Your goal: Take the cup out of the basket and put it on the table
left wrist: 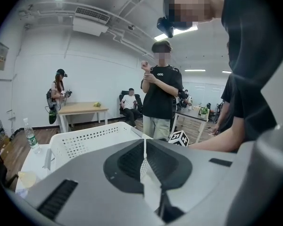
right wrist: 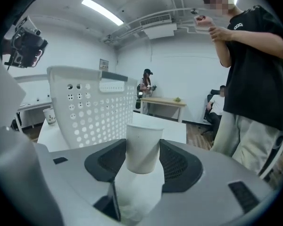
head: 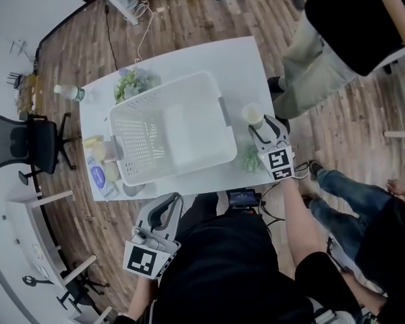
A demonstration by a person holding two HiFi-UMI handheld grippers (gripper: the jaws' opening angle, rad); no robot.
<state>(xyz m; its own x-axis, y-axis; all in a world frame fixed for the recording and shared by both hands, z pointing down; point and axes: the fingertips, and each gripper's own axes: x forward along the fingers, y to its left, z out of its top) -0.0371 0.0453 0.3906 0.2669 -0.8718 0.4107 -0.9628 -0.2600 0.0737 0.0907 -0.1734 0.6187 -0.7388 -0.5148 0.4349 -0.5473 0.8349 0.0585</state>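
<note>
At the left, the left gripper [head: 170, 206] hangs off the near edge of the white table [head: 237, 58], its jaws clenched together on nothing. The white perforated basket [head: 131, 147] sits mid-table. Just right of it, outside its wall, the right gripper [head: 257, 124] grasps the upright paper cup [head: 254, 115] by its sides over the tabletop; whether the cup's base touches the table I cannot tell.

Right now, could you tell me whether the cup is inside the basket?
No, the right tongs hold the cup outside the basket, just beside its outer wall.
</note>
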